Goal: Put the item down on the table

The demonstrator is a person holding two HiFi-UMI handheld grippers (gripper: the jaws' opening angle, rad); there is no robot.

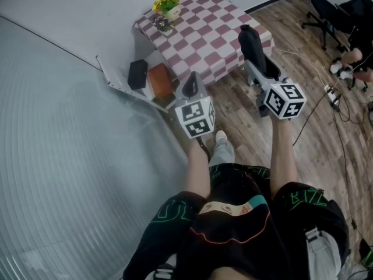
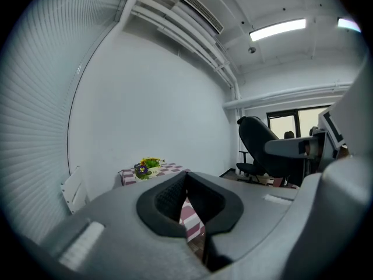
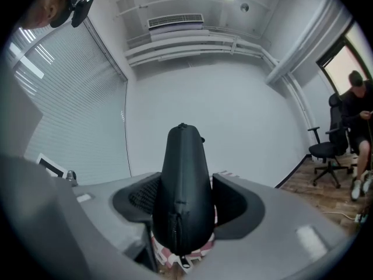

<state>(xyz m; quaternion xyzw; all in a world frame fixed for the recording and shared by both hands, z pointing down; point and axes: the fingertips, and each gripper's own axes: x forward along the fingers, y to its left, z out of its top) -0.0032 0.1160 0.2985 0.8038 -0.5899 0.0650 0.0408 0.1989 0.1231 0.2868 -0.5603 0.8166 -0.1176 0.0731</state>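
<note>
Right gripper point(image 1: 262, 69) pinches black case point(image 1: 252, 44), long axis upright. Checkered table point(image 1: 204, 37) near, 11 o'clock. Left gripper point(image 1: 190, 87) pressed together, empty.

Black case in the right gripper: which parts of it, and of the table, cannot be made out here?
- Black case: right gripper view, sides covered by the right gripper's pads; contents unseen.
- Table: right gripper view, almost wholly behind the case.
- Flower pot: head view, label too small.

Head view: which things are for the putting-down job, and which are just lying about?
For the job: black zip case, right hand-held gripper, checkered table.
Just lying about: flower pot, office chair, power strip.
</note>
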